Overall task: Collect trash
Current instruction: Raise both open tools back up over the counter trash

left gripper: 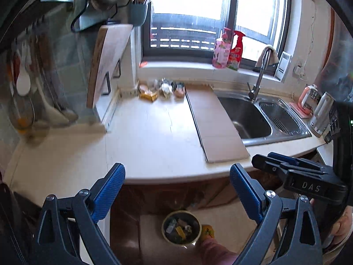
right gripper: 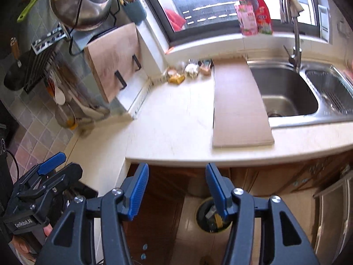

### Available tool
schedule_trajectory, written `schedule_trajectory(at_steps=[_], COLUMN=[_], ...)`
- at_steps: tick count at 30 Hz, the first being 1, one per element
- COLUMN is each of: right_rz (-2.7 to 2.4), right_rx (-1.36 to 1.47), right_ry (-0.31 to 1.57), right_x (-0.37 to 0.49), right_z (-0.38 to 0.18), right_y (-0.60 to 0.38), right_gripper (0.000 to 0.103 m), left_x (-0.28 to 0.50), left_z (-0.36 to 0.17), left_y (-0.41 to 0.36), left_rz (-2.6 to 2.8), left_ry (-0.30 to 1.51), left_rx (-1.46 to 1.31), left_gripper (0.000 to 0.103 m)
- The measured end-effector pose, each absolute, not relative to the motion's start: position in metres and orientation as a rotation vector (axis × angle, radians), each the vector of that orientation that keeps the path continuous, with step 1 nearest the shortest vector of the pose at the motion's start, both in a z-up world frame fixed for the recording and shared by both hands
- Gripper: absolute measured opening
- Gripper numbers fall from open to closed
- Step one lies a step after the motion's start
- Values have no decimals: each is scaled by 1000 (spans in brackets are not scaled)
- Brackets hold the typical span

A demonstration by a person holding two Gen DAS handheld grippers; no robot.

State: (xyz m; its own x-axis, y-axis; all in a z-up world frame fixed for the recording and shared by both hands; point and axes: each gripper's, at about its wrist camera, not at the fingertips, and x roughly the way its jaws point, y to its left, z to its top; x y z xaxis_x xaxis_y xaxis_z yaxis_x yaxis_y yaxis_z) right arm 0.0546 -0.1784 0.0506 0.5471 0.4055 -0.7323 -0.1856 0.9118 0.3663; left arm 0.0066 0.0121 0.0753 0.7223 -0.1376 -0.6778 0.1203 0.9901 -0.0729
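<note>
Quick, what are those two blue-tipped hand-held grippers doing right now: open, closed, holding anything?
Left hand-held gripper: open wide, nothing between its pads.
Right hand-held gripper: open, holding nothing.

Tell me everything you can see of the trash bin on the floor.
The bin is small and round, with a pale rim and dark inside. It stands upright on the light floor before the wooden cabinets, below the counter edge. It is uncovered and holds mixed scraps, one yellow. A pink-sleeved foot is right beside it.

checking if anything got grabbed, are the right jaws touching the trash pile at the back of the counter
Apart. In the right wrist view the right gripper hangs empty over the floor, with bare counter before the trash pile.
</note>
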Motion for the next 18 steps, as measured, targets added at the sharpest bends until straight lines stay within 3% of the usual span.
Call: schedule_trajectory(at_steps=[9,18], right_rz=[380,425], right_rx=[244,225], right_ry=[894,996], right_x=[185,346], right_z=[86,65], right_y=[-198,-207], right_gripper=[64,64], left_x=[133,302], left_z=[112,93], left_y=[-6,-34], left_rz=[-101,-80], left_ry=[699,792], left_rx=[-20,5], left_gripper=[95,95])
